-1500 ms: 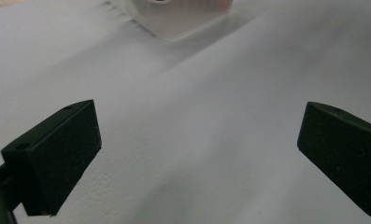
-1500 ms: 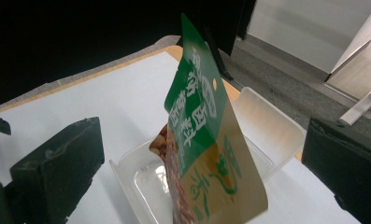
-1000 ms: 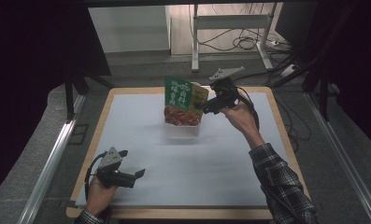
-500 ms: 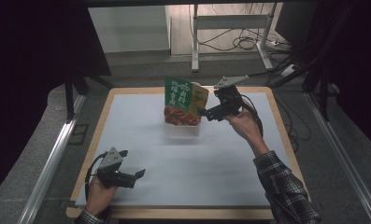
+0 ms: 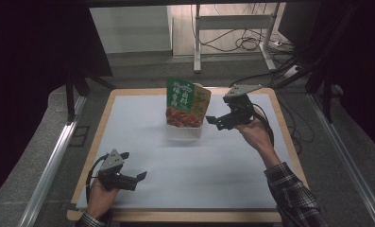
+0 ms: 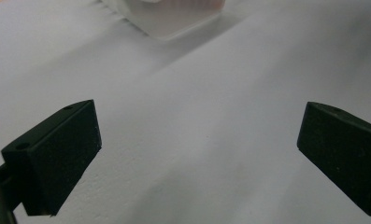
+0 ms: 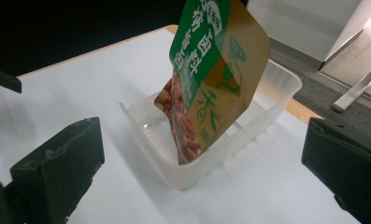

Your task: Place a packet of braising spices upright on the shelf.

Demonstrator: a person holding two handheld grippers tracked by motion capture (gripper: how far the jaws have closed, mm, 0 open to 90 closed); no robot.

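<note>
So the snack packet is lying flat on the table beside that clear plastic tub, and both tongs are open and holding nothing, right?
Not quite. The snack packet is standing upright inside the clear plastic tub, leaning on its wall, as the right gripper view shows. The rest holds: the left tongs and right tongs are open and holding nothing.

- Flat white table top with a pale wooden rim (image 5: 223,165): under my left gripper (image 5: 138,180) and my right gripper (image 5: 214,122).
- Loose black floor cables (image 5: 244,43): far beyond my right gripper.
- Long silver metal rail (image 5: 53,161): outboard of my left gripper.
</note>
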